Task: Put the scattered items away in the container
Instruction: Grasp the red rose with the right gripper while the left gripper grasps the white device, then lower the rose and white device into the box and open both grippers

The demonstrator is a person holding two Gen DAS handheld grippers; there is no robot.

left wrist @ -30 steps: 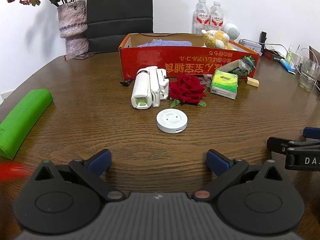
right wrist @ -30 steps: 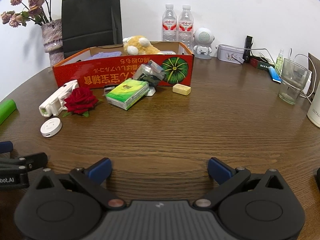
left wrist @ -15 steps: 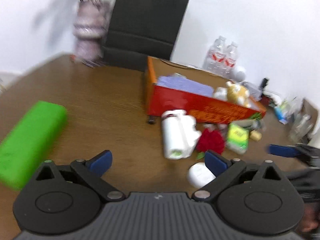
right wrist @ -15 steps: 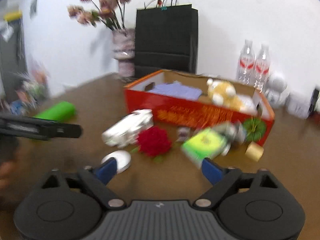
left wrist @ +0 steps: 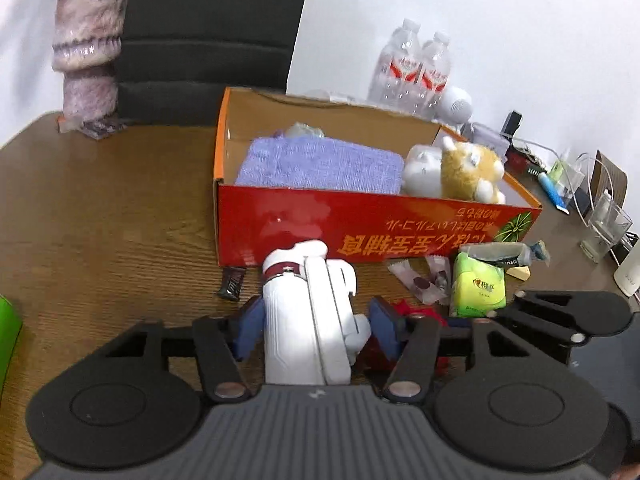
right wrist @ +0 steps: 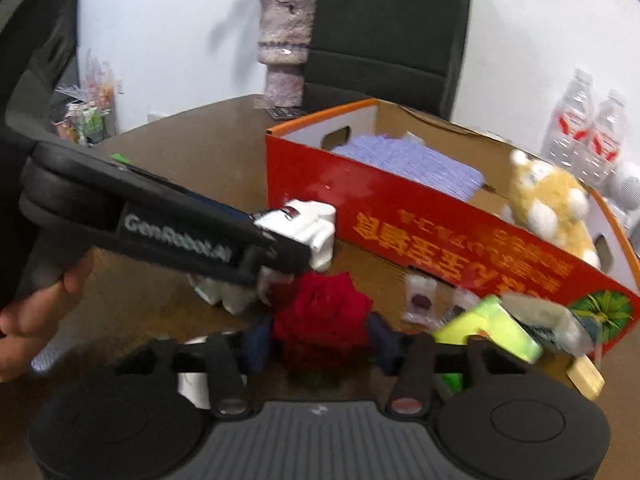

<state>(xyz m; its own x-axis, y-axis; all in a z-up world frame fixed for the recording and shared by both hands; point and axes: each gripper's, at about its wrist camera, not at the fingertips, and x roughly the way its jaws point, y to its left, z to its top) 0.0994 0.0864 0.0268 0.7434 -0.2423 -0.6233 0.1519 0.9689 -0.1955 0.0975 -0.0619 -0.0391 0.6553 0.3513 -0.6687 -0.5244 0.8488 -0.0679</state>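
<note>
The red cardboard box (left wrist: 360, 224) stands on the wooden table and holds a purple cloth (left wrist: 320, 168) and a plush toy (left wrist: 460, 172). My left gripper (left wrist: 316, 328) has its blue pads on both sides of a white device (left wrist: 308, 320) in front of the box. My right gripper (right wrist: 320, 336) has its pads on both sides of the red rose (right wrist: 324, 316), just right of the left one. The box (right wrist: 440, 224) and the white device (right wrist: 304, 228) also show in the right wrist view. A green tissue pack (left wrist: 478, 288) and wrapped candies (left wrist: 420, 280) lie by the box.
A stone vase (left wrist: 86, 60) and a black bag (left wrist: 208, 40) stand behind on the left. Two water bottles (left wrist: 412, 72), a glass (left wrist: 604, 228) and cables sit at the back right. A green roll (left wrist: 8, 332) lies at the far left. A dark candy (left wrist: 231, 283) lies near the box.
Both grippers moved forward to the items in front of the box. The left one now brackets the white device, the right one the rose. Their jaws have narrowed.
</note>
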